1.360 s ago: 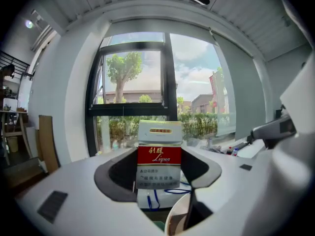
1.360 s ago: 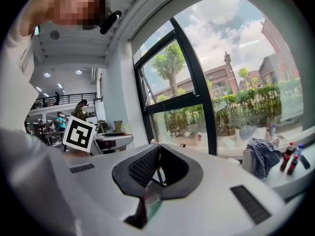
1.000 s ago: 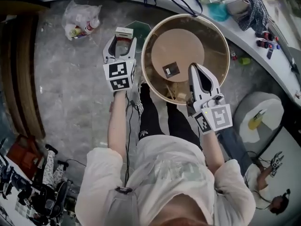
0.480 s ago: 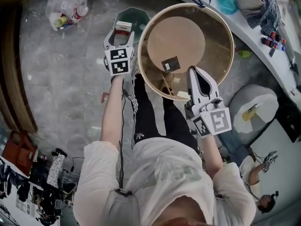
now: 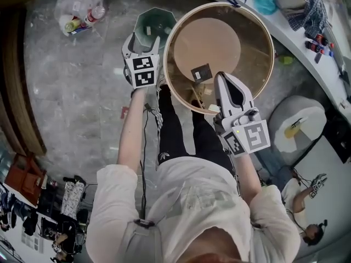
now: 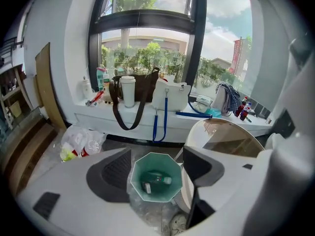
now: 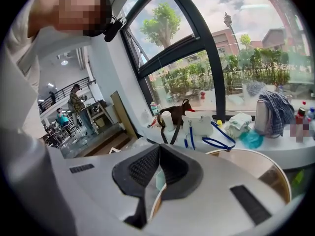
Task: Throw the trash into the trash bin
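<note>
The trash bin (image 5: 160,19) stands on the floor right in front of the left tool (image 5: 142,40), beside the round tabletop (image 5: 249,64). In the left gripper view the bin's open mouth shows between and below the two jaws. A bottle (image 6: 158,179) and a small box (image 6: 146,187) lie at the bottom of the bin. The left tool's jaws are spread and opening, with nothing pinched between them.

The right tool (image 5: 225,76) is held over the near edge of the tabletop, well apart from the bin. Its jaws are pressed together at the tips and hold nothing.

The person's left arm is stretched forward and down towards the bin, and that tool tilts steeply downward. The right arm is bent closer to the body, and its tool points less steeply across the tabletop.

A plastic bag (image 5: 77,11) of bottles lies on the floor, away to the left of the bin.

In the head view the left tool hides the bin's near rim, and only a pale scrap shows inside. Small bits under the tabletop's near edge are too small to name.
</note>
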